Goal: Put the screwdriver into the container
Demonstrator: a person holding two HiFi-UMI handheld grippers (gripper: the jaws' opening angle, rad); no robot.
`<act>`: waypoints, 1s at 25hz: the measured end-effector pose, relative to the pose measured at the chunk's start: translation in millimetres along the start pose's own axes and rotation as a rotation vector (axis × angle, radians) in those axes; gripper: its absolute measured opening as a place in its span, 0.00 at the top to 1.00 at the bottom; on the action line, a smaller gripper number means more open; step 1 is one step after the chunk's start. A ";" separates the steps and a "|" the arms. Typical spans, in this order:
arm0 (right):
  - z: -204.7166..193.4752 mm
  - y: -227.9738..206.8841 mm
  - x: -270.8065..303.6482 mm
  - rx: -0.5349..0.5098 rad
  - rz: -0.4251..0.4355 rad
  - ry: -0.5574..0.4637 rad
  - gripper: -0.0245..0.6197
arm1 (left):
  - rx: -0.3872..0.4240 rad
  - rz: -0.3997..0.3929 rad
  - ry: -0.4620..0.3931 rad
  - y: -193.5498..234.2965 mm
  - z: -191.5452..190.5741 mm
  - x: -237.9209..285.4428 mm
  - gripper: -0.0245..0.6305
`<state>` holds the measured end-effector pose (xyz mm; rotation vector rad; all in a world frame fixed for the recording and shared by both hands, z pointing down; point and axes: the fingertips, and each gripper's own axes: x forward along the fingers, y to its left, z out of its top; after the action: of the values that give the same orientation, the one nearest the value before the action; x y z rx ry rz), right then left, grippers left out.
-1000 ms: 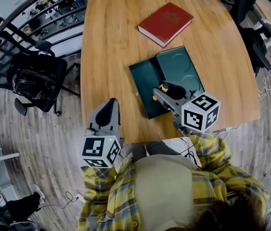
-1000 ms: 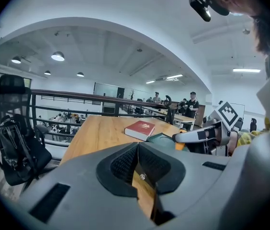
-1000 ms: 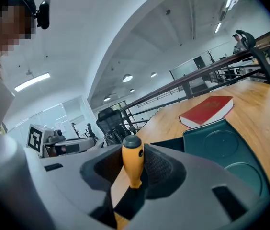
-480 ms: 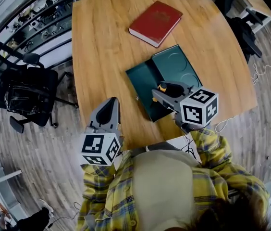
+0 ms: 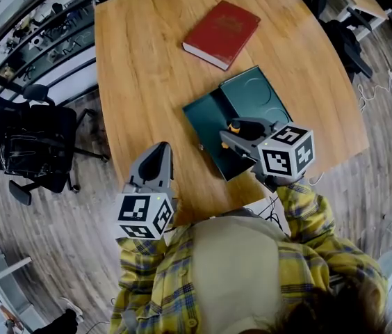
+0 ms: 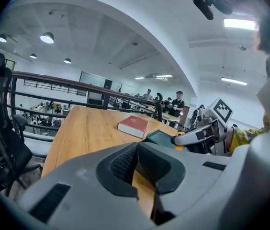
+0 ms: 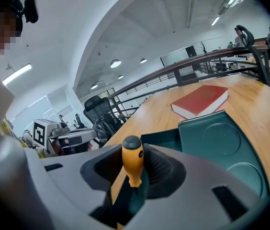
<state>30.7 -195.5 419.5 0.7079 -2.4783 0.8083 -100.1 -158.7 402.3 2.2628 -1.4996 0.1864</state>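
The screwdriver (image 7: 132, 159) has an orange handle with a black cap and stands upright between the pads of my right gripper (image 7: 134, 169), which is shut on it. In the head view the right gripper (image 5: 241, 132) holds the screwdriver (image 5: 236, 126) over the near part of the dark green container (image 5: 213, 117), an open flat case with two round recesses (image 7: 211, 138). The shaft is hidden by the jaws. My left gripper (image 5: 156, 160) hovers at the table's near left edge, its pads (image 6: 125, 162) together with nothing between them.
A red book (image 5: 220, 24) lies on the wooden table (image 5: 147, 68) beyond the container. A black office chair (image 5: 33, 141) stands on the floor to the left of the table. A railing and desks run behind it.
The head view has drifted, so the table sits a little further left in the picture. The right gripper stays over the container's near part with the screwdriver. The left gripper has not moved.
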 end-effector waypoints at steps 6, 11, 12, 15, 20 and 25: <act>0.4 -3.4 11.6 -0.014 -0.016 0.049 0.68 | 0.000 -0.017 0.006 7.6 -1.7 6.8 0.95; 1.5 -5.5 22.4 -0.010 -0.020 0.084 0.68 | -0.001 -0.020 0.004 15.3 -0.4 12.3 0.95; 2.0 -6.0 24.4 -0.009 -0.022 0.093 0.68 | -0.002 -0.021 0.004 16.7 0.1 13.0 0.95; 5.1 -7.1 30.5 -0.006 -0.023 0.112 0.68 | -0.009 -0.024 0.005 20.8 1.3 14.6 0.95; 7.9 -9.4 40.5 -0.001 -0.025 0.120 0.68 | -0.015 -0.024 0.007 27.0 -0.6 18.4 0.95; 9.7 -13.1 49.6 0.011 -0.037 0.123 0.68 | -0.024 -0.020 0.004 33.6 -1.6 22.4 0.95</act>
<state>-2.4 -227.3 444.6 0.6844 -2.3466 0.8275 -121.1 -188.3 420.2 2.2564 -1.4696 0.1657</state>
